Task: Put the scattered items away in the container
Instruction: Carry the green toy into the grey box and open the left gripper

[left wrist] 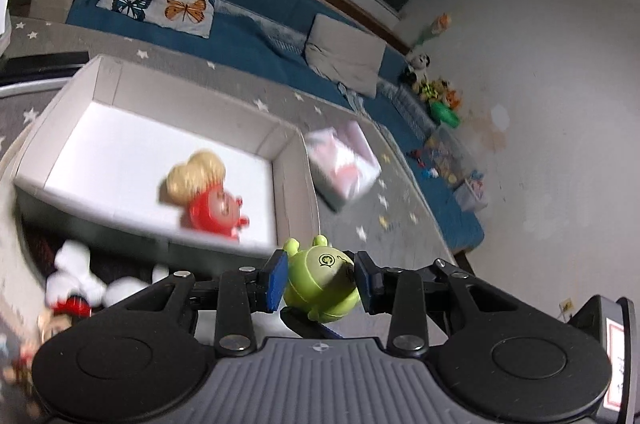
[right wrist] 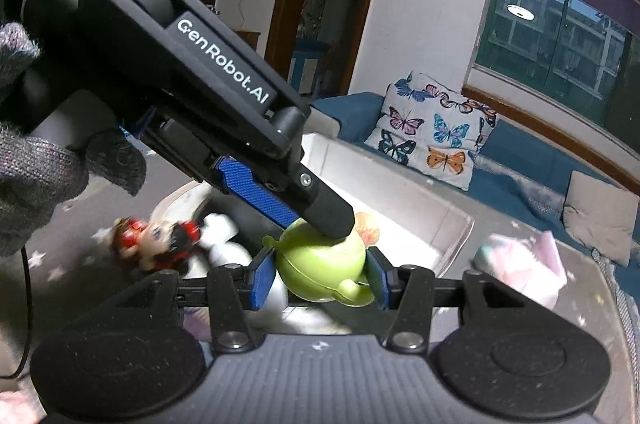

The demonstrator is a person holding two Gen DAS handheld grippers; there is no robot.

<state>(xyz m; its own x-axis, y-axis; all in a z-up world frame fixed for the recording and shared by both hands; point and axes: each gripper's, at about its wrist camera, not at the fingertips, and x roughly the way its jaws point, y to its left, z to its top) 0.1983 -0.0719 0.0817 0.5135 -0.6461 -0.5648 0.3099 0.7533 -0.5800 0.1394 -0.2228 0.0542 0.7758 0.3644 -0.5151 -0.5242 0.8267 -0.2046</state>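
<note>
While both grippers meet over the white box (left wrist: 288, 160), left gripper (left wrist: 320, 280) and right gripper (right wrist: 320, 276) each clamp the green toy (left wrist: 322, 278), left angled steeply down from above.

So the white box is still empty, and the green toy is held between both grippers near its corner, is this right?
Not quite: the white box is not empty. The left wrist view shows a red toy with a tan top already lying inside it. The rest holds: the green toy sits between the pads of the left gripper and of the right gripper, near the box's corner.
</note>
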